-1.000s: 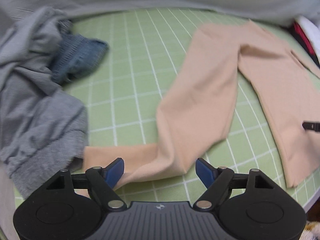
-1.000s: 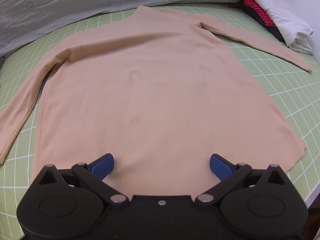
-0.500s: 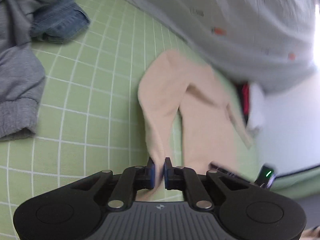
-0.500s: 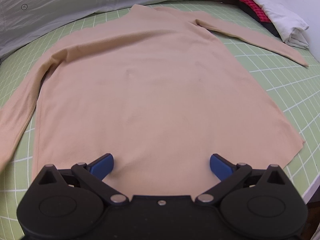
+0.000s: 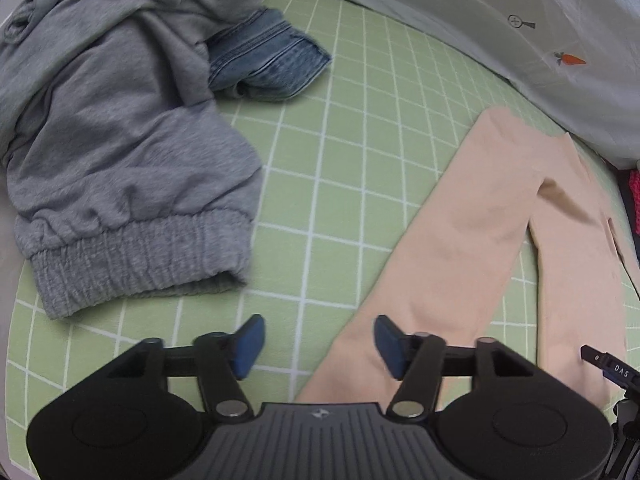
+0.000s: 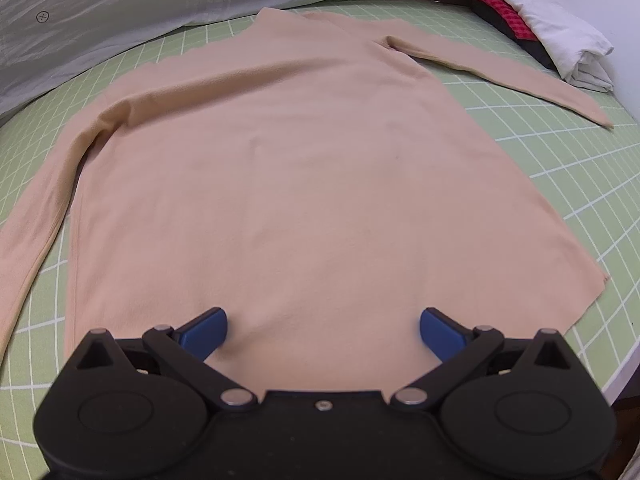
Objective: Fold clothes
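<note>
A beige long-sleeved shirt (image 6: 304, 184) lies spread flat on the green grid mat (image 6: 568, 184), hem toward me and both sleeves out to the sides. My right gripper (image 6: 322, 332) hovers open over the middle of the hem, with cloth below its blue pads (image 6: 204, 330). In the left wrist view the shirt's left sleeve (image 5: 452, 232) runs diagonally down to my left gripper (image 5: 319, 346). That gripper is open; its right pad (image 5: 388, 346) sits over the sleeve's cuff end and nothing is pinched.
Grey sweatpants (image 5: 112, 168) and a folded piece of blue denim (image 5: 268, 64) lie left of the sleeve. A pale printed sheet (image 6: 120, 12) borders the far side. Folded white and red-black clothes (image 6: 552, 28) sit at the far right. The mat's edge drops off at the right.
My left gripper shut on the sleeve's cuff half a second ago, carried it, and now stands open with the sleeve lying straighter. The right gripper has stayed open over the hem.
</note>
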`<act>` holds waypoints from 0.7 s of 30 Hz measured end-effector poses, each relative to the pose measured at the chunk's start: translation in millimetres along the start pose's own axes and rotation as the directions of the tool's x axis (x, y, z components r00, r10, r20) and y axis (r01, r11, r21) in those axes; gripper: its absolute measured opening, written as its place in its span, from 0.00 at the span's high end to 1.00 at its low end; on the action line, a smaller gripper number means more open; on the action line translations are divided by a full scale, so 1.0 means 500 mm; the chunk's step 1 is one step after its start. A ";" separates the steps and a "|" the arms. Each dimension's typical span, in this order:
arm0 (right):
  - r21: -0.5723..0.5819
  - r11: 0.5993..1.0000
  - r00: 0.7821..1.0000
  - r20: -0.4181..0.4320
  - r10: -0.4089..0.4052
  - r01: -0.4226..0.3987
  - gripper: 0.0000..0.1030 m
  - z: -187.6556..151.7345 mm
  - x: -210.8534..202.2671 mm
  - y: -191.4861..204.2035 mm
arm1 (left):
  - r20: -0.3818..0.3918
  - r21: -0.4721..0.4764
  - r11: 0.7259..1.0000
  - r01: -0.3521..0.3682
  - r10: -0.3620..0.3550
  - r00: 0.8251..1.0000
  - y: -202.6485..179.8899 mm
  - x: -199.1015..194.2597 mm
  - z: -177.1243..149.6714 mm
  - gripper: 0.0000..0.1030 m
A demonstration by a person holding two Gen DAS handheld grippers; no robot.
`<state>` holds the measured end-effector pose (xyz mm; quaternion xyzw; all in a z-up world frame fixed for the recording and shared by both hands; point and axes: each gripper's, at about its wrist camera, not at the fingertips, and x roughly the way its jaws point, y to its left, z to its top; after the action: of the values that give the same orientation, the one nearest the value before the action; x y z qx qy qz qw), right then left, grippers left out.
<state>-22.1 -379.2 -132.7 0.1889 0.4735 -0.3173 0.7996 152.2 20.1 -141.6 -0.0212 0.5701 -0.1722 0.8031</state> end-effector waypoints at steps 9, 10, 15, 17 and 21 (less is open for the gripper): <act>-0.055 0.996 0.997 -0.021 0.068 -0.069 0.00 0.022 0.003 -0.015 | 0.076 0.039 0.999 -0.017 0.014 0.997 -0.134 -0.019 -0.003 0.25; -0.058 0.995 0.996 -0.019 0.085 -0.086 0.00 0.028 0.001 -0.021 | 0.078 0.039 0.999 -0.021 0.018 0.997 -0.149 -0.019 -0.005 0.25; -0.104 0.986 0.991 0.002 0.133 -0.132 0.00 0.073 -0.006 -0.064 | 0.084 0.023 0.999 -0.046 0.044 0.995 -0.223 -0.011 -0.006 0.24; -0.137 0.981 0.990 0.013 0.141 -0.137 0.00 0.102 -0.002 -0.085 | 0.082 0.004 0.998 -0.059 0.059 0.995 -0.246 0.002 0.002 0.24; -0.182 0.979 0.993 0.055 0.104 -0.093 0.00 0.182 0.015 -0.125 | 0.073 -0.032 0.995 -0.095 0.097 0.993 -0.299 0.035 0.043 0.24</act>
<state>-4.2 -482.1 -95.8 0.1292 0.4645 -0.2394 0.8428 139.4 -129.2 -115.7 -0.0117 0.5424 -0.1245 0.8307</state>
